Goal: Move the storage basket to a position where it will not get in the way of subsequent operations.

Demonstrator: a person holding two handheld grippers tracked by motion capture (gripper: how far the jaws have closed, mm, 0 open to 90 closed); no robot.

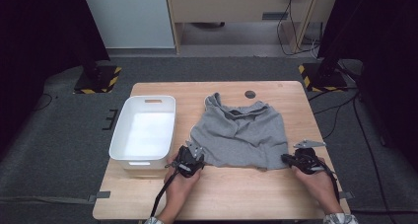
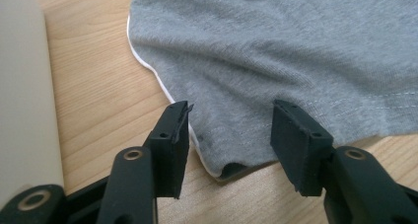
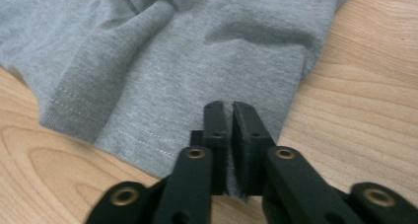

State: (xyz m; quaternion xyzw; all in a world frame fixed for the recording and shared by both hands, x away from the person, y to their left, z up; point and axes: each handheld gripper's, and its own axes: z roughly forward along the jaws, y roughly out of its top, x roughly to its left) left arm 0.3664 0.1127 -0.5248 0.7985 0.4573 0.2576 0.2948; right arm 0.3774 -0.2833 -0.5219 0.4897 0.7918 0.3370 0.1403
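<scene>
A grey garment (image 1: pixel 241 132) lies rumpled on the wooden table (image 1: pixel 231 189), its hem toward the person. My left gripper (image 1: pixel 193 154) is at the garment's near left corner (image 2: pixel 231 160), open, with one jaw on each side of that corner. My right gripper (image 1: pixel 287 158) is at the near right corner, shut on the hem of the grey garment (image 3: pixel 162 86); the cloth is pinched between the two jaws. In the right gripper view my gripper (image 3: pixel 230 108) has its jaws pressed together with fabric between them.
A white plastic bin (image 1: pixel 144 130) stands at the table's left, close beside my left gripper; its wall (image 2: pixel 22 95) shows in the left gripper view. A small dark disc (image 1: pixel 250 93) sits near the far edge. Bare wood lies in front of the garment.
</scene>
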